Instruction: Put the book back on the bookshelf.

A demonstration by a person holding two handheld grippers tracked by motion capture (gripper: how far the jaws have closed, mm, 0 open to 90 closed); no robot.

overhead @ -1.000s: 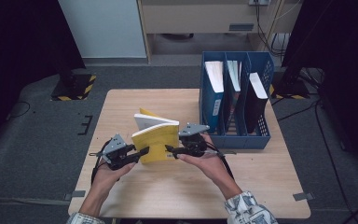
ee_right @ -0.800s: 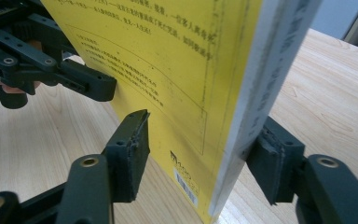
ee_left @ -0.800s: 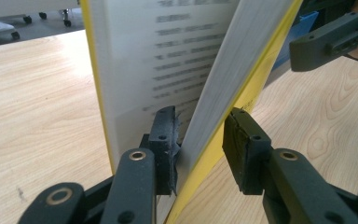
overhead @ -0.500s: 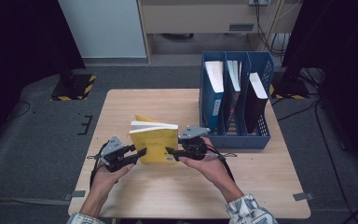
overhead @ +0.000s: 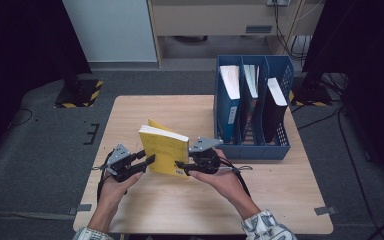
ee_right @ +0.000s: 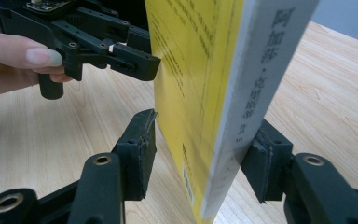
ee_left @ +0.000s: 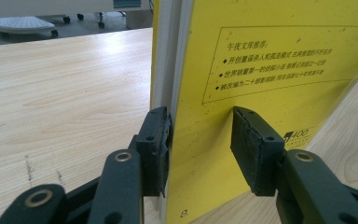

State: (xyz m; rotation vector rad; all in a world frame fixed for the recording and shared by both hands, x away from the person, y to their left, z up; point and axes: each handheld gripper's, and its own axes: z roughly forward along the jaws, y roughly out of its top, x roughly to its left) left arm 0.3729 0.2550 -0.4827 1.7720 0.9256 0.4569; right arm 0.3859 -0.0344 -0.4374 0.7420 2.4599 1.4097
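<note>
Nearest the person, two forearms come up over the table's (overhead: 145,210) front edge, each hand carrying a gripper. Between them stands a yellow book (overhead: 164,150), upright on its lower edge near the middle of the table, slightly toward the front, its white page block on top and its cover facing the person.

The left gripper (overhead: 147,161) reaches in at the book's left edge. In the left gripper view (ee_left: 200,140) its jaws have just been opening with the book between them: one pad lies against the pages by the far cover, while the other pad (ee_left: 251,144) stands off the yellow cover with a clear gap. It straddles the book loosely and does not pinch it.

The right gripper (overhead: 182,166) comes in at the book's lower right corner, a grey plate on top and its cable trailing right across the wood. In the right gripper view (ee_right: 200,154) the book's grey spine, printed with characters, runs down between the jaws. The right-hand pad (ee_right: 263,161) sits close behind the spine; I cannot tell whether it touches. The left-hand pad stands apart from the yellow cover. These jaws are also spread around the book, not clamped.

Farther back, at the table's right, a blue file rack (overhead: 252,145) with three slots stands well apart from the book. Each slot holds an upright book or folder.
</note>
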